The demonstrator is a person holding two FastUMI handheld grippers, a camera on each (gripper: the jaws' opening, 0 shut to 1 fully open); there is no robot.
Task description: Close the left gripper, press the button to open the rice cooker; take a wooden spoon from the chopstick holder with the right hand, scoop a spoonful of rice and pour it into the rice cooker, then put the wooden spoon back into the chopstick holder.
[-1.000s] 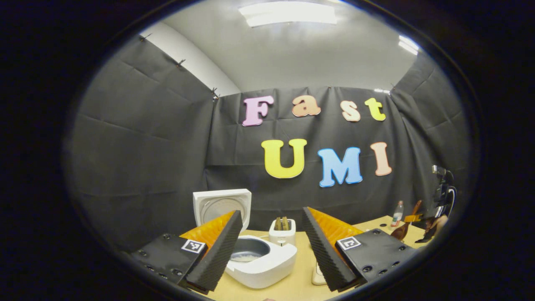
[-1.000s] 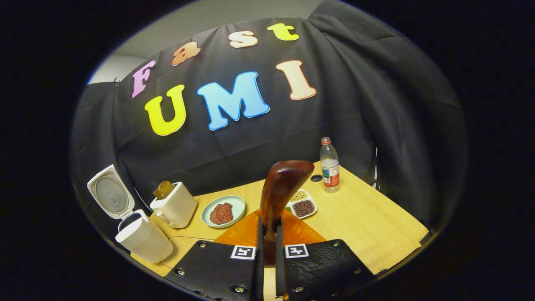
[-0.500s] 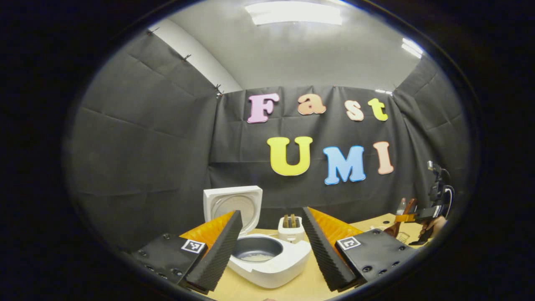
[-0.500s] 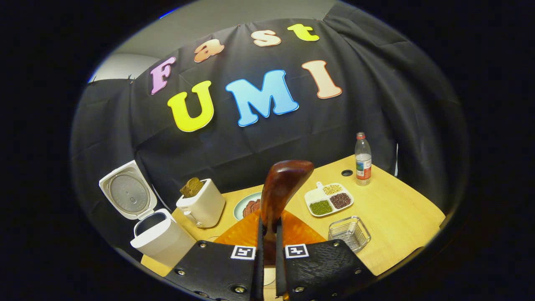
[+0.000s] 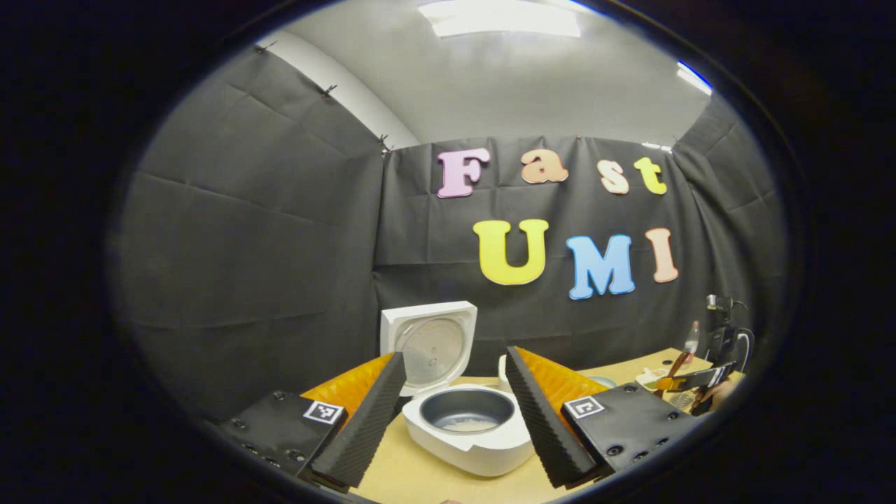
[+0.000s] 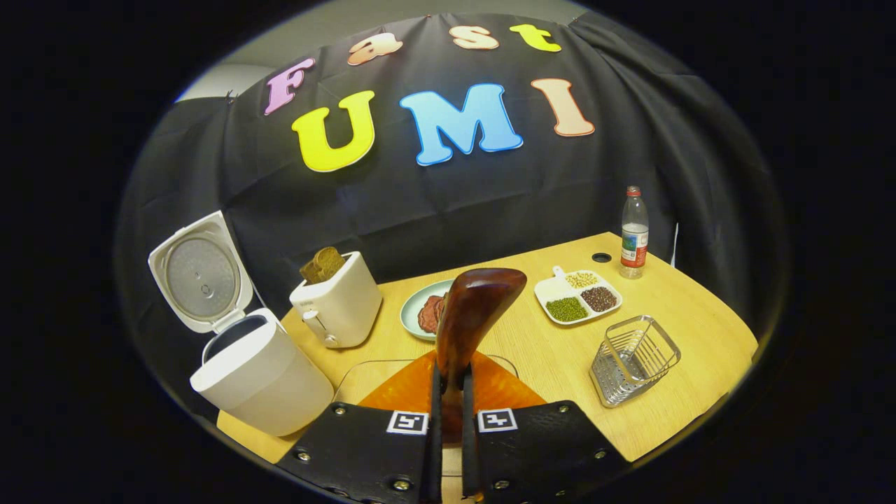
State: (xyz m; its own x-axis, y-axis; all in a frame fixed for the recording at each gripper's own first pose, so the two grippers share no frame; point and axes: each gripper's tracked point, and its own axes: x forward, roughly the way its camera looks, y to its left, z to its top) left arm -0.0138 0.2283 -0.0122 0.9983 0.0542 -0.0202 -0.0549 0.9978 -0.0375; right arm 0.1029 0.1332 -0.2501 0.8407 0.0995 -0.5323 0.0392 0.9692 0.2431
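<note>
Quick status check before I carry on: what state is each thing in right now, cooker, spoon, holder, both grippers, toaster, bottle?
rice cooker: lid up, a little rice in the pot.
wooden spoon: clamped in the right gripper, bowl up.
chopstick holder: tipped on its side, empty.
left gripper: open, holding nothing.
toaster: bread sticking out of the slot.
water bottle: upright, cap on.

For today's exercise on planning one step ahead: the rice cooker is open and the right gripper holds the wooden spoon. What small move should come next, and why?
Probably carry the wooden spoon, clamped in the right gripper, toward the metal holder and lower it in. The rice cooker already has white rice in its pot, so the pouring looks done.
</note>
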